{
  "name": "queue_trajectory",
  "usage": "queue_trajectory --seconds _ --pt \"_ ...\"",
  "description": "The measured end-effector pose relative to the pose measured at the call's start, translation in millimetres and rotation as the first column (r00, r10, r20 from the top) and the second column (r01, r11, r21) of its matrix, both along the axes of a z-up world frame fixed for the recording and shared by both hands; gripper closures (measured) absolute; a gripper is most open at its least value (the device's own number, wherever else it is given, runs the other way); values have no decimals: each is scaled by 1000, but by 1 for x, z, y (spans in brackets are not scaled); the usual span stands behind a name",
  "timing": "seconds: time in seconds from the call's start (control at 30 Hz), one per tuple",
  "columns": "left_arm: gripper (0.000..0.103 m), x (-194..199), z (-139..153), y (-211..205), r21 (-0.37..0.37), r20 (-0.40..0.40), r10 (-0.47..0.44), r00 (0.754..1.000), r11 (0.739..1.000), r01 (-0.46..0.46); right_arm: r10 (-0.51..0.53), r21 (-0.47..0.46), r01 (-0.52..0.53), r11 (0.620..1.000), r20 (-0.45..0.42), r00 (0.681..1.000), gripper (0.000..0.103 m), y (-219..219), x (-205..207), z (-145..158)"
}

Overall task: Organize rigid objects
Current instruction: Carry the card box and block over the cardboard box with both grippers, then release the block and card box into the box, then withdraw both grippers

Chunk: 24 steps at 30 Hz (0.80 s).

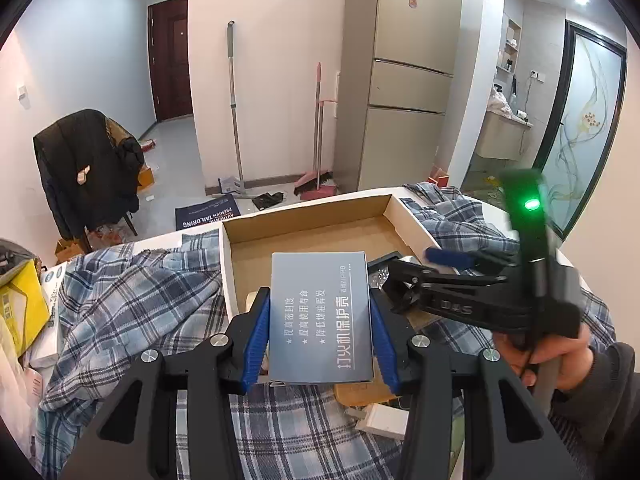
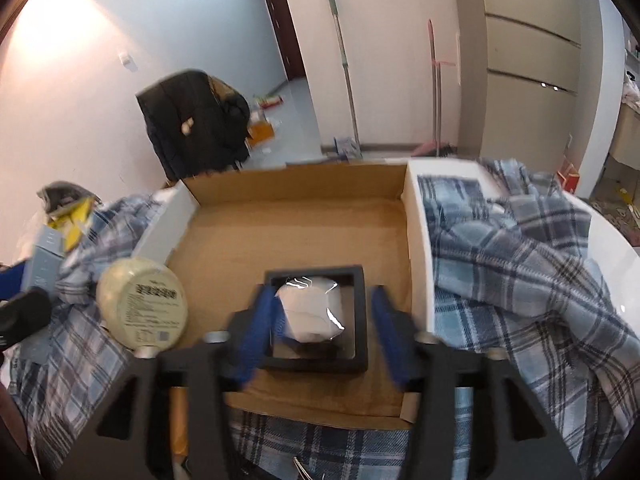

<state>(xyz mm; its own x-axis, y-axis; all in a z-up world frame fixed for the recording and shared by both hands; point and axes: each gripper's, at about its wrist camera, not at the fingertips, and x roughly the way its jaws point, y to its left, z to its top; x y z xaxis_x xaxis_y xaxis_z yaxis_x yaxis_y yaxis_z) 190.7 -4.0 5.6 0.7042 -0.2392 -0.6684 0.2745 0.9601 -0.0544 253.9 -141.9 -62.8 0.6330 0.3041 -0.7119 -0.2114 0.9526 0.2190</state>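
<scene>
Cardboard box [image 2: 296,220] holds black frame [image 2: 320,320]; left fingers [image 1: 256,332] clamp grey box [image 1: 320,316].

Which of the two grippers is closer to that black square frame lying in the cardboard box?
Right. The right gripper straddles the black frame, pads off it; the left gripper holds a grey box over the box's near edge.

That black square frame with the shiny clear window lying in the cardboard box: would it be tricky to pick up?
Probably stiff: the black frame keeps straight, square edges. Its glossy window shows glare and creases, so that film is likely thin and easy to dent. It lies flat on the cardboard box floor, so it should slide, not roll. The right gripper straddles it, pads not pressing.
</scene>
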Motion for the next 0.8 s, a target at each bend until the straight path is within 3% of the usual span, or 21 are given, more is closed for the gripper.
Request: queue_trajectory --seconds 0.13,0.33,0.7,0.8 --pt "54 5 3 -6 -2 6 12 1000 1000 -12 -45 27 42 999 94 995 41 -14 -12 25" --pt "54 26 1 -23 -14 -1 54 999 998 -54 -172 33 170 985 239 956 41 -42 -28 54" --pt "54 50 -31 -61 -2 -89 64 994 998 -64 -225 89 212 973 186 956 41 -62 -21 49" --pt "54 54 -40 -70 42 -95 83 992 996 -80 -231 107 215 971 163 959 41 -66 -19 47"
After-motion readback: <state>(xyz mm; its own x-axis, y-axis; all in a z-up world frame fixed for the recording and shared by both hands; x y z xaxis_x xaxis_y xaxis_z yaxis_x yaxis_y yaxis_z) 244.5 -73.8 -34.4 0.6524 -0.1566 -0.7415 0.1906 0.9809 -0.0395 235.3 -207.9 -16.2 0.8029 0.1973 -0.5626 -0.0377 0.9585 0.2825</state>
